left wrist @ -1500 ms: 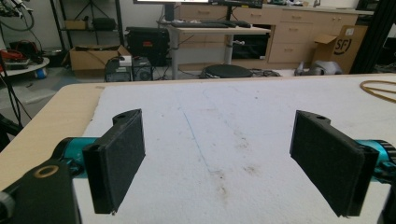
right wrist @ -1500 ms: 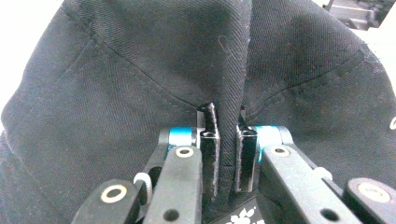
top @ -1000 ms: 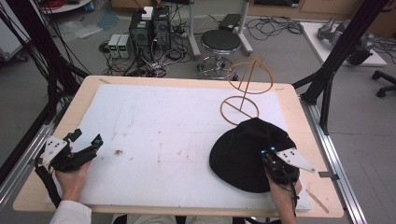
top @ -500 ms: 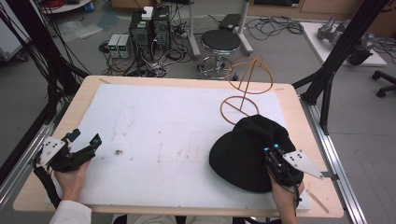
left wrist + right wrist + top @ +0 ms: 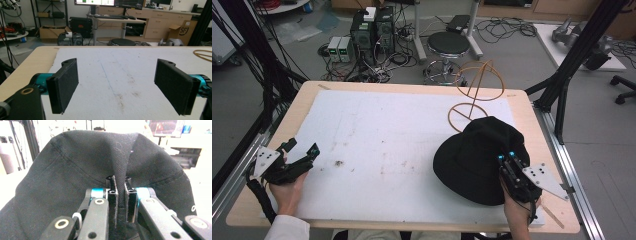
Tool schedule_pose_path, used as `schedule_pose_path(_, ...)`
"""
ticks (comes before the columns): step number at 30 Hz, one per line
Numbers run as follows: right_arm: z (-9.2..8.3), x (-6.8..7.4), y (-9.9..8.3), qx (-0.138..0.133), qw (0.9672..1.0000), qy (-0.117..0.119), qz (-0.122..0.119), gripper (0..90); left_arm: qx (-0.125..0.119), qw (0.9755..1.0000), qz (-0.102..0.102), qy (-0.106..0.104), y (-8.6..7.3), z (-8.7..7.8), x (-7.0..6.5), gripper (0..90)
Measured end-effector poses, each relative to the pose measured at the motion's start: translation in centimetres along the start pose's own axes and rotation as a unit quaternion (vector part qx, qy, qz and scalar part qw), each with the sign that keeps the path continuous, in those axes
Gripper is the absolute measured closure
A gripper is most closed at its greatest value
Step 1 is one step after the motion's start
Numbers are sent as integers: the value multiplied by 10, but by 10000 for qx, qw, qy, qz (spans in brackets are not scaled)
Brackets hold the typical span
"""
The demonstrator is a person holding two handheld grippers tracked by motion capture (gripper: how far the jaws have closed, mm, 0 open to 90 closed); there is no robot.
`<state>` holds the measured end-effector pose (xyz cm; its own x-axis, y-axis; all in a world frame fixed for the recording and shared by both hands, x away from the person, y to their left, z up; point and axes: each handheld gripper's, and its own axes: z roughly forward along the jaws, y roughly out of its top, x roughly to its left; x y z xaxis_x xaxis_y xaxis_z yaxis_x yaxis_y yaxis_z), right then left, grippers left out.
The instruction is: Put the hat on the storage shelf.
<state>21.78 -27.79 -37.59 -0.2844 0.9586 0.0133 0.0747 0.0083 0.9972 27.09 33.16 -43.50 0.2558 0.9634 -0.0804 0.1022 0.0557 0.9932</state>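
Up comes the black hat (image 5: 479, 155) off the white mat (image 5: 387, 135), its near brim pinched tight by the right gripper (image 5: 507, 167), wire stand (image 5: 477, 95) just beyond, while the left gripper (image 5: 299, 157) waits wide open, far off.

The floppy black cloth hat (image 5: 100, 165) swallows the tips of the right gripper (image 5: 119, 185) where the cloth folds between its jaws. The hat runs past the bottom edge in the right gripper view. Behind the hat, the bottom ring of the thin orange wire stand (image 5: 476, 95) is partly hidden.
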Motion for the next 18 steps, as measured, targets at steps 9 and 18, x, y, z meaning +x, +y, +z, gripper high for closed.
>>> schedule_pose_path(9,-8,9,17,-342,9990,-73,-270,856,-33,10000,-3,-13,0,-1,-1,199)
schedule_pose_path(18,-18,4,42,-880,9955,-108,-320,857,-82,10000,-11,44,1,-3,-2,200)
